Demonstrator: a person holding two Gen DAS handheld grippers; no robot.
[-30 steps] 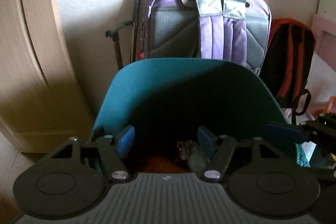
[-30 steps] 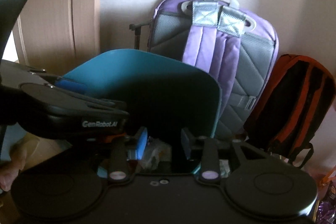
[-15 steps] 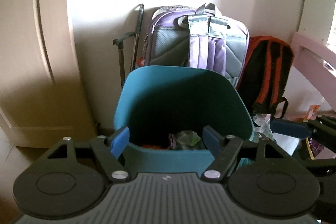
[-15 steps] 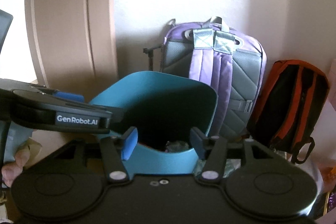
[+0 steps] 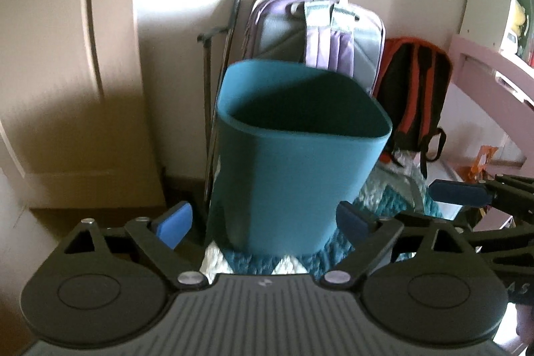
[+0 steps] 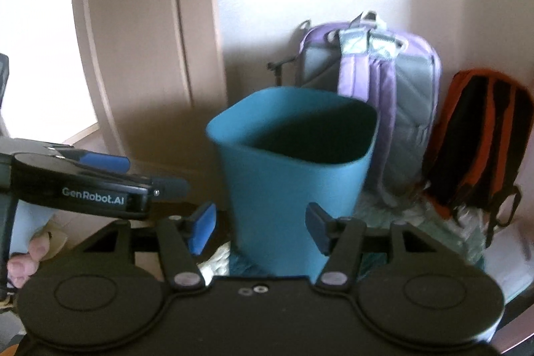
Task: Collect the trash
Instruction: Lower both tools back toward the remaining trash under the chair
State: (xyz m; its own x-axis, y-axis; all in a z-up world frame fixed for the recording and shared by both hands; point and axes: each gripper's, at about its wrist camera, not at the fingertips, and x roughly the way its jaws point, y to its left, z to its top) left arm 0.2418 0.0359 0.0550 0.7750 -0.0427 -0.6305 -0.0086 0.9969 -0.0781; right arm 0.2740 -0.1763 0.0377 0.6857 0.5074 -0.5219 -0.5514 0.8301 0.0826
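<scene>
Whereas a second ago the teal bin (image 5: 293,162) filled both views and wrappers could be made out in its dark bottom, it is now seen whole and farther off, standing upright on a knitted teal-and-white mat (image 5: 263,262). Its inside is lost in shadow, so no trash can be told in it. The left gripper (image 5: 265,221) is seen with its jaws opening, wider than before; nothing is pinched between the blue pads (image 5: 175,222), and the bin only appears in the gap behind them. The right gripper (image 6: 260,227) is likewise opening and empty, clear of the bin wall. Behind the bin a purple backpack (image 6: 377,89) and an orange-and-black backpack (image 6: 480,135) are leaned against the wall, beside a closed door (image 6: 143,55).
</scene>
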